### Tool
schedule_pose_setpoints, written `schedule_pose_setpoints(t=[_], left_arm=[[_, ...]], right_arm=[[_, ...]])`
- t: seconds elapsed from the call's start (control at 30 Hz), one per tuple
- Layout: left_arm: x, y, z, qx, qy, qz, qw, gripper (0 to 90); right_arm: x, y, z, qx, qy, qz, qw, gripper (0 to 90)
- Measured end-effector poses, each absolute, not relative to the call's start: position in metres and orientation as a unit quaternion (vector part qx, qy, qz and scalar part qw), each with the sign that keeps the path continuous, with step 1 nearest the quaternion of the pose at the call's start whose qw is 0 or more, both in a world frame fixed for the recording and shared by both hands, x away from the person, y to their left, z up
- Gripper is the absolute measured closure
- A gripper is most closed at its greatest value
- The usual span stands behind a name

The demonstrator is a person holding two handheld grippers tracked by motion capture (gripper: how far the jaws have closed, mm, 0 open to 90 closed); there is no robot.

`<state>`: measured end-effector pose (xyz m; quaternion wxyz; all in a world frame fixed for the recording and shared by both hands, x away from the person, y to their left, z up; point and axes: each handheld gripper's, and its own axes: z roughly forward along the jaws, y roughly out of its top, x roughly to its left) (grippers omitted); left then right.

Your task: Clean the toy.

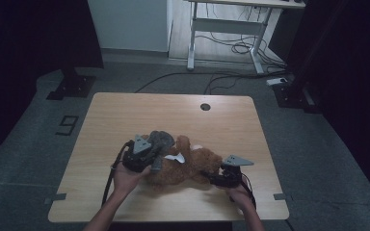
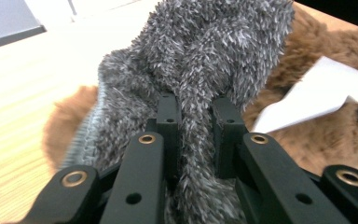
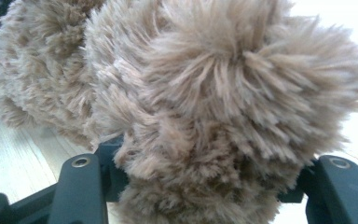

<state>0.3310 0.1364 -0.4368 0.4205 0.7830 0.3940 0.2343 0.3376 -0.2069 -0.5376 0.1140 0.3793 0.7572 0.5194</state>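
With the brown teddy bear (image 1: 188,166) lying on the bench (image 1: 125,115), the left hand-held gripper (image 2: 193,126) pinches the grey fuzzy garment (image 2: 200,60) over it, the right hand-held gripper (image 3: 200,186) clamps the bear's plush limb, and dressing looks barely begun.

The teddy bear (image 1: 192,166) lies on the table (image 1: 125,115) near its front edge. The fuzzy garment (image 1: 160,140) rests on the bear's left part, and a paper tag (image 1: 177,157) sits just right of it.

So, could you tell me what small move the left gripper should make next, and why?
Probably draw the grey fuzzy garment further along the brown teddy bear: the left gripper pinches a fold of it, and the right gripper grips the bear.
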Motion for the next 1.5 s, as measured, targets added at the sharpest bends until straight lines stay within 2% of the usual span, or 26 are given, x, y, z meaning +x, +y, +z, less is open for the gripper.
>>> schedule_pose_setpoints(t=[0.07, 0.13, 0.2, 0.23, 0.27, 0.3, 0.33, 0.37, 0.5, 0.6, 0.67, 0.77, 0.9, 1.1, 1.2, 1.3, 1.33, 1.5], left_arm=[[0.320, 0.130, -0.412, 0.772, 0.370, 0.246, 0.455, 76.4], [0.316, 0.123, -0.404, 0.773, 0.357, 0.245, 0.464, 76.3], [0.309, 0.091, -0.387, 0.778, 0.319, 0.240, 0.485, 76.3], [0.309, 0.091, -0.387, 0.778, 0.319, 0.240, 0.485, 76.3], [0.311, 0.065, -0.382, 0.788, 0.297, 0.226, 0.490, 76.3], [0.311, 0.065, -0.382, 0.788, 0.297, 0.226, 0.490, 76.3], [0.317, 0.036, -0.382, 0.801, 0.283, 0.211, 0.483, 76.3], [0.317, 0.036, -0.382, 0.801, 0.283, 0.211, 0.483, 76.3], [0.335, -0.020, -0.399, 0.832, 0.275, 0.172, 0.449, 76.2], [0.347, -0.051, -0.435, 0.859, 0.277, 0.147, 0.405, 76.1], [0.349, -0.052, -0.444, 0.862, 0.279, 0.144, 0.398, 76.1], [0.352, -0.042, -0.451, 0.853, 0.290, 0.136, 0.413, 76.2], [0.352, -0.025, -0.446, 0.850, 0.297, 0.174, 0.398, 76.3], [0.352, 0.019, -0.448, 0.840, 0.322, 0.192, 0.392, 76.5], [0.347, 0.041, -0.445, 0.831, 0.327, 0.190, 0.408, 76.4], [0.339, 0.064, -0.435, 0.821, 0.331, 0.213, 0.415, 76.3], [0.339, 0.079, -0.432, 0.815, 0.342, 0.221, 0.412, 76.2], [0.347, 0.110, -0.438, 0.808, 0.378, 0.239, 0.384, 76.2]], right_arm=[[0.338, -0.208, -0.538, 0.381, 0.756, 0.521, 0.112, 37.6], [0.338, -0.208, -0.538, 0.381, 0.756, 0.521, 0.111, 37.6], [0.338, -0.208, -0.538, 0.382, 0.755, 0.521, 0.112, 37.6], [0.338, -0.208, -0.538, 0.382, 0.755, 0.521, 0.112, 37.6], [0.338, -0.208, -0.538, 0.381, 0.756, 0.521, 0.113, 37.6], [0.338, -0.208, -0.538, 0.381, 0.756, 0.521, 0.113, 37.6], [0.338, -0.208, -0.538, 0.381, 0.756, 0.521, 0.112, 37.6], [0.338, -0.208, -0.538, 0.381, 0.756, 0.521, 0.112, 37.6], [0.338, -0.208, -0.539, 0.379, 0.756, 0.522, 0.114, 37.6], [0.337, -0.209, -0.539, 0.384, 0.754, 0.522, 0.107, 37.5], [0.334, -0.209, -0.538, 0.401, 0.752, 0.514, 0.094, 37.5], [0.337, -0.210, -0.539, 0.384, 0.755, 0.520, 0.111, 37.4], [0.338, -0.208, -0.539, 0.384, 0.754, 0.521, 0.116, 37.4], [0.339, -0.208, -0.539, 0.387, 0.749, 0.525, 0.113, 37.5], [0.340, -0.207, -0.538, 0.386, 0.749, 0.526, 0.115, 37.4], [0.340, -0.207, -0.538, 0.386, 0.749, 0.526, 0.113, 37.4], [0.340, -0.208, -0.538, 0.387, 0.748, 0.527, 0.113, 37.4], [0.340, -0.208, -0.538, 0.388, 0.748, 0.527, 0.112, 37.4]])
